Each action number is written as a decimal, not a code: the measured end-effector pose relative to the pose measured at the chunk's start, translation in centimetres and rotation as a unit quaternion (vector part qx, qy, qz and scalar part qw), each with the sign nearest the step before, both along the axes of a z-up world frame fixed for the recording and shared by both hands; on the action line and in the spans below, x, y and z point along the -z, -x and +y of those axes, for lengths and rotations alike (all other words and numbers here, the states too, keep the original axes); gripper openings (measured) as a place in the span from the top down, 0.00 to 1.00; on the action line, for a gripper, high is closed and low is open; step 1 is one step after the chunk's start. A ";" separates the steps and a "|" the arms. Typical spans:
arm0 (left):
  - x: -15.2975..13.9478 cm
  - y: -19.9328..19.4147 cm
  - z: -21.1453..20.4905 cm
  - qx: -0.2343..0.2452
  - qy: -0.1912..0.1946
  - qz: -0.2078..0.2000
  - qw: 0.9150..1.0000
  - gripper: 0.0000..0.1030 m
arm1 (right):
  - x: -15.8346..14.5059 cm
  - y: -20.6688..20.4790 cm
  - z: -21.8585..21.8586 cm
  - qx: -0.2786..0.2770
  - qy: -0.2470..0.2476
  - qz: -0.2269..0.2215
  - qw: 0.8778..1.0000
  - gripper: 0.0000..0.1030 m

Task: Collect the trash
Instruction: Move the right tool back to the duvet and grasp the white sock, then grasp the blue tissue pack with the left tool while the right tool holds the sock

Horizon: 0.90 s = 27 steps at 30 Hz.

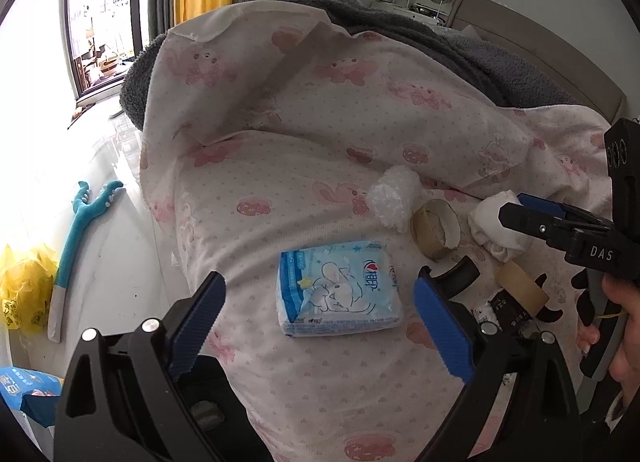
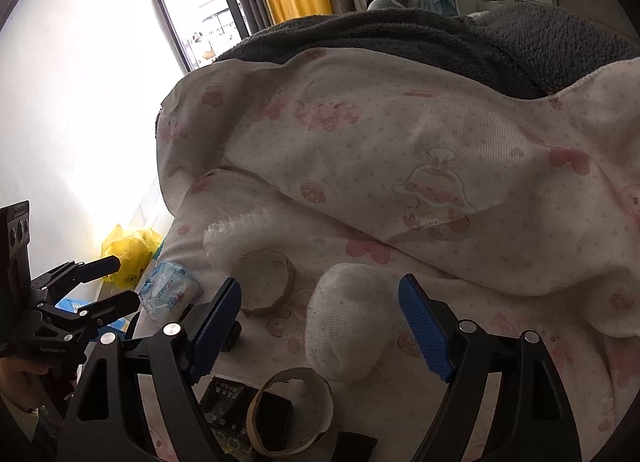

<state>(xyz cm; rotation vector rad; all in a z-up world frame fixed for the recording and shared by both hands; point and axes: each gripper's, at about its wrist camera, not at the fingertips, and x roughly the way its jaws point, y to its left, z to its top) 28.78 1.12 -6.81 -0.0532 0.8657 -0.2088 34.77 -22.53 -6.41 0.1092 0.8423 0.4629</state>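
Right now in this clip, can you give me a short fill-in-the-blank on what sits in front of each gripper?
1. The left gripper frames a blue-and-white ____ pack, untouched.
2. The right gripper is lined up on a white ____ wad.
3. Both grippers' jaws stand ____.
4. The trash lies on a pink-printed bedcover, beside two cardboard ____ cores.

Missing words: tissue; crumpled paper; open; tape
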 end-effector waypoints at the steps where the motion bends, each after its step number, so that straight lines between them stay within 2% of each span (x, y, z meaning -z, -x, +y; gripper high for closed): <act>1: 0.1 0.0 -0.2 0.003 -0.001 0.000 1.000 0.06 | 0.2 -0.1 0.0 0.001 0.001 0.005 1.000 0.21; 2: 0.2 0.0 -0.3 0.006 -0.002 0.001 1.000 0.06 | 0.4 -0.2 -0.1 0.003 0.002 0.008 1.000 0.23; 3: 0.4 0.0 -0.5 0.009 -0.004 0.003 1.000 0.06 | 0.5 -0.3 -0.2 0.004 0.001 0.013 1.000 0.30; 8: 1.0 -0.1 -1.2 0.019 -0.007 0.010 1.000 0.06 | 1.1 -0.6 -0.3 0.007 -0.003 0.030 1.000 0.41; 13: 1.7 -0.2 -1.8 0.029 -0.013 0.017 0.999 0.06 | 1.3 -0.7 -0.6 0.015 -0.002 0.033 0.999 0.58; 23: 2.9 -0.6 -2.5 0.028 -0.017 0.024 0.999 0.07 | -0.1 -0.3 -1.0 0.021 -0.025 0.006 0.999 0.63; 27: 3.6 -1.2 -2.3 0.017 -0.013 0.038 0.999 0.18 | -1.7 0.2 -0.7 0.017 -0.033 -0.014 0.999 0.63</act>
